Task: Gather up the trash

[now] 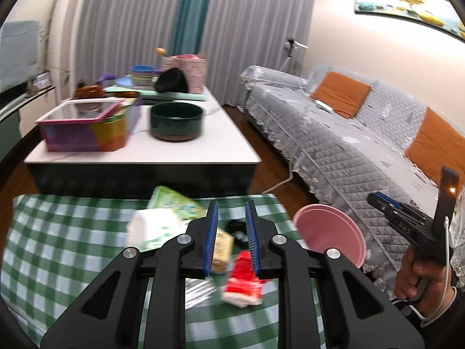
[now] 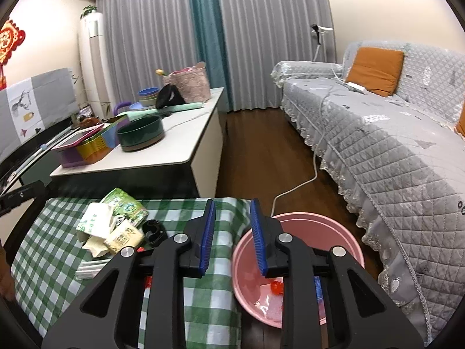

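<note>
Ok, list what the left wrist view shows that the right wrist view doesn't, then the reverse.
Only the left wrist view: the red wrapper in full, a framed picture, and the right tongs in a hand.

Only the right wrist view: the inside of the pink bin with scraps in it, a red wall ornament.

Both: checked cloth, green packet, dark green bowl, sofa.

Soft, even indoor light, closed grey pleated curtains (image 2: pixel 162 43). Left view motion-blurred, smearing the red crumpled wrapper (image 1: pixel 244 279) at 6 o'clock. Fisheye bending, dark vignette at all edges.
</note>
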The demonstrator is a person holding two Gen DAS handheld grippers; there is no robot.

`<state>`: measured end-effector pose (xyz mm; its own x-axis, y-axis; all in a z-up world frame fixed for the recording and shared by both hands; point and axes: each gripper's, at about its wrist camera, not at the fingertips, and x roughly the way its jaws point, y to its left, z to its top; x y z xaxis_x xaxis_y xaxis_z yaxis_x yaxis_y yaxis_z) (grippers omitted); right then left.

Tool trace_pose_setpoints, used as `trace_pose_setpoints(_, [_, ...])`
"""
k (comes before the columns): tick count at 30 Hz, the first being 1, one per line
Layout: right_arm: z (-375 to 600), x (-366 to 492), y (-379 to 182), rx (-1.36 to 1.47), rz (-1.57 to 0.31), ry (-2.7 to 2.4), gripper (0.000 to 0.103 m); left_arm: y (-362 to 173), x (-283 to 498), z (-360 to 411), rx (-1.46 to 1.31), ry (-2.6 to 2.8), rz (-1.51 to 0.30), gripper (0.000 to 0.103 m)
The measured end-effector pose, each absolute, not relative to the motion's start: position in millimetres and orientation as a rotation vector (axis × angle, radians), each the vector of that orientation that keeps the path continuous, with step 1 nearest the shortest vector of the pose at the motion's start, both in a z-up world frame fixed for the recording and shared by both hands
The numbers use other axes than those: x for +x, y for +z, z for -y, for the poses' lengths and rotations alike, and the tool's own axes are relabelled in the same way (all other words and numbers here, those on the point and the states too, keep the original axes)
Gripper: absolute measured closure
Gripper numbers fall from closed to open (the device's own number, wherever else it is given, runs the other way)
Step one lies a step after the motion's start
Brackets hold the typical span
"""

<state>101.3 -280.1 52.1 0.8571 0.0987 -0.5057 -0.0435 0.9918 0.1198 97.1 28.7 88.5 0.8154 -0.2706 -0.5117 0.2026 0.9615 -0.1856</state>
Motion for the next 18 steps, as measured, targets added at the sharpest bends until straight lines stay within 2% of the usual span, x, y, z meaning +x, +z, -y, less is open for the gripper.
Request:
trace_pose_setpoints(9, [239.8,103.9,43.9,0.058,-0.560,0.146,0.078,46.6,86.0,-94.0,-0.247,-0.128,-0.609,0.084])
trace_pose_setpoints(18, [208.8,116.8,23.4,0.018,-0.615,0.215,0.078,22.0,94.1,-96.1,-0.279,-0.131,-0.655,0.084])
